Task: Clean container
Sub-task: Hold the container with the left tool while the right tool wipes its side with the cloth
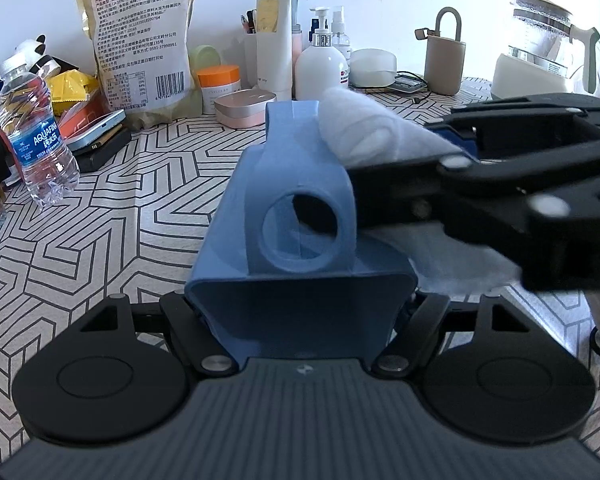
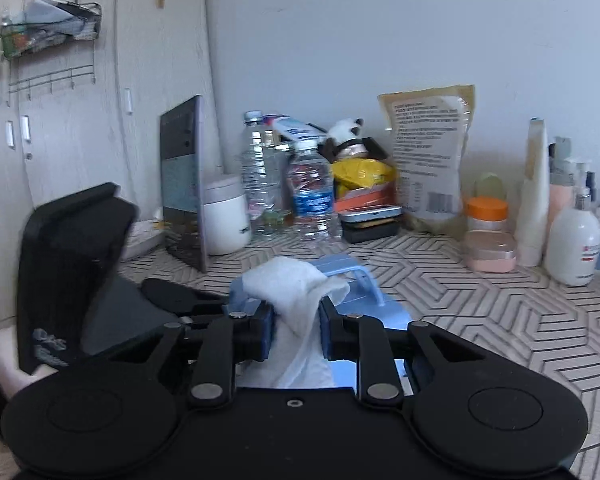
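Observation:
A blue plastic container (image 1: 291,216) with a round hole and a handle lies lengthwise in the middle of the left wrist view. My left gripper (image 1: 300,308) is shut on its near end, and its fingertips are hidden behind the container's walls. My right gripper (image 1: 452,160) comes in from the right, shut on a white cloth (image 1: 364,128) that rests on the container's top right side. In the right wrist view the cloth (image 2: 295,284) is pinched between the right gripper's (image 2: 297,332) blue pads, draped over the container (image 2: 360,280).
The table (image 1: 119,220) has a black-and-white patterned cover. Along the back stand a water bottle (image 1: 35,140), a snack bag (image 1: 139,40), a pink case (image 1: 243,108), a white pump bottle (image 1: 320,68) and a kettle (image 1: 540,52). A white wardrobe (image 2: 99,80) stands to the left.

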### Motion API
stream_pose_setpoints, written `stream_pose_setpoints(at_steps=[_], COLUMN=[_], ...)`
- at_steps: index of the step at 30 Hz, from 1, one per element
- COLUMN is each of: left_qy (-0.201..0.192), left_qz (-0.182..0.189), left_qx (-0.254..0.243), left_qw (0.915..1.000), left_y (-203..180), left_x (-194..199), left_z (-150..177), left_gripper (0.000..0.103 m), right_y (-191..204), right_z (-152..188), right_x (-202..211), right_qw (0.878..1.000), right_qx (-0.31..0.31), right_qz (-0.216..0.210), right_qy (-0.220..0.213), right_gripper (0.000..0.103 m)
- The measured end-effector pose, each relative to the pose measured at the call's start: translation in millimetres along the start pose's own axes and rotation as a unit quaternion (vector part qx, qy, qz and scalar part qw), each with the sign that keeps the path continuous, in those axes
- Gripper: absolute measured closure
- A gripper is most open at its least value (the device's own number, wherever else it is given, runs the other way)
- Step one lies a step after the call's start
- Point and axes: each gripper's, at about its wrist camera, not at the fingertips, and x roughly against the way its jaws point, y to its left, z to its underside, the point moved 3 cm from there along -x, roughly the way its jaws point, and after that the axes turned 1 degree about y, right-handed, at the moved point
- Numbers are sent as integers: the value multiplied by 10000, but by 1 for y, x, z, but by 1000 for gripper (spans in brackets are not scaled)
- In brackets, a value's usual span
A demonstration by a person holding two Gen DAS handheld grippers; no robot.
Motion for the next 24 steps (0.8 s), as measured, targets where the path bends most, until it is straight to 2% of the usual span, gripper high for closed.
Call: stream_pose_setpoints(at_steps=[2,5,10,24], left_qy=[-2,3,4,6], left_qz=[-5,6,6,9], left_qx=[-7,8,6,8], left_qw=[10000,10000,10000,10000], left_y=[0,1,0,1], left_x=[0,0,0,0], left_z=[0,0,1,0], left_gripper=[29,29,29,29], right_y=[-5,-12,1,5], right_z=[-2,-1,0,7], right_x=[-4,-2,-1,10], right_qw=[9985,9988,9999,9997], right_qx=[45,-142,77,2], right_qz=[551,461,131,-179], right_qy=[2,3,-48,-161], right_gripper=[77,77,76,76])
